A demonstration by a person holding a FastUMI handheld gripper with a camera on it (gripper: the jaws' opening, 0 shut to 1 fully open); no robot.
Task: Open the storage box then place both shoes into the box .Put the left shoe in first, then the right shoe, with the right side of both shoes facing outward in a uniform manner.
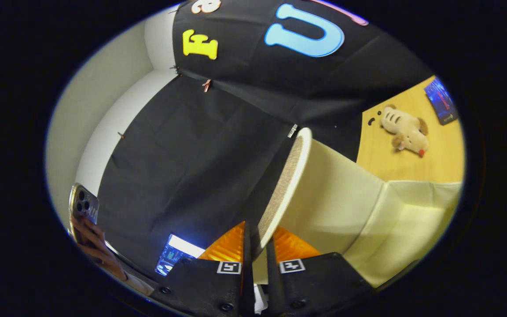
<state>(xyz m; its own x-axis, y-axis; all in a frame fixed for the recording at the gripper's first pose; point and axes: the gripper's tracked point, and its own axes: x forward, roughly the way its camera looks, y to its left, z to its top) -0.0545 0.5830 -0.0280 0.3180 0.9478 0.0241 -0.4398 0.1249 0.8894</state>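
Observation:
My gripper [257,240] is shut on the rim of the storage box's lid [289,176], which runs up from between the two fingers. The lid has a woven, beige face and a pale border, and it stands lifted on edge away from the box. Beyond it lies the cream fabric storage box [394,220], whose soft inner walls show to the right of the fingers. The whole scene appears tilted, since the gripper is rolled to one side.
The box rests on a wooden table [385,163]. Farther off on that table lie a plush toy [405,130] and a blue booklet [442,101]. A person's hand holds a phone [84,207] left of the fingers, near a lit screen [176,255].

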